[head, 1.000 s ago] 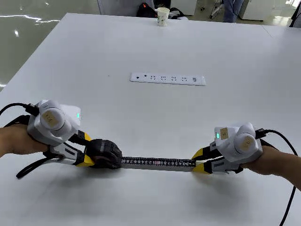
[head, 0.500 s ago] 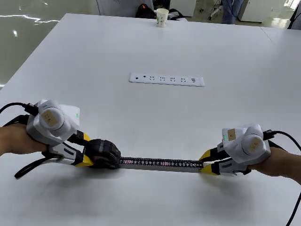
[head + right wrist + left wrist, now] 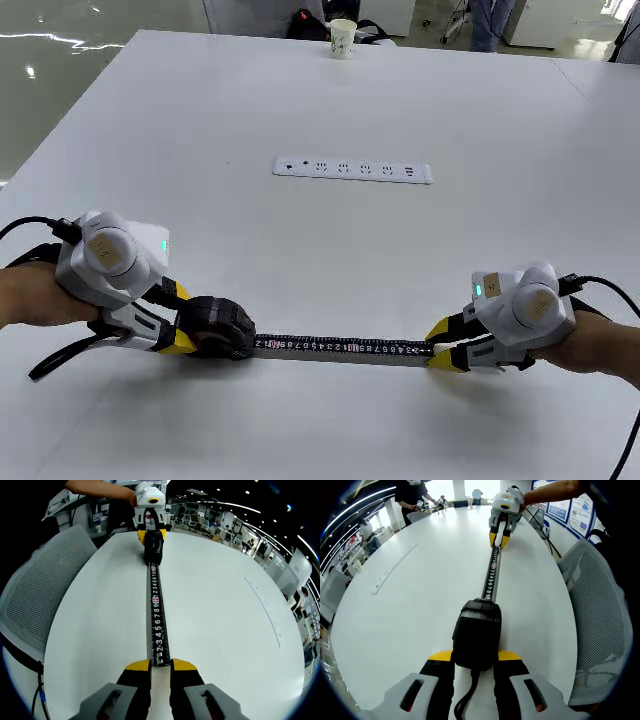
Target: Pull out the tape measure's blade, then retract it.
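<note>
surface (image 3: 420, 110): white, wide; power strip (image 3: 352, 169) lying flat past its middle | blade (image 3: 345, 347): drawn out flat along the near edge; its tip pinched in the closed right tongs (image 3: 437, 345) | left tongs (image 3: 185, 318): clamped on the black tape measure (image 3: 215, 327), which rests on the surface | paper cup (image 3: 342, 37): upright at the far edge

1. Desk (image 3: 300, 90): white, broad, and matte. A glossy floor shows past its left edge.
2. Power strip (image 3: 352, 170): white, lying flat at mid-desk with its long side crosswise.
3. Cup (image 3: 342, 38): paper, upright near the desk's far edge, well apart from the strip.
4. Chair (image 3: 600, 615): grey mesh back, just beside the desk.
</note>
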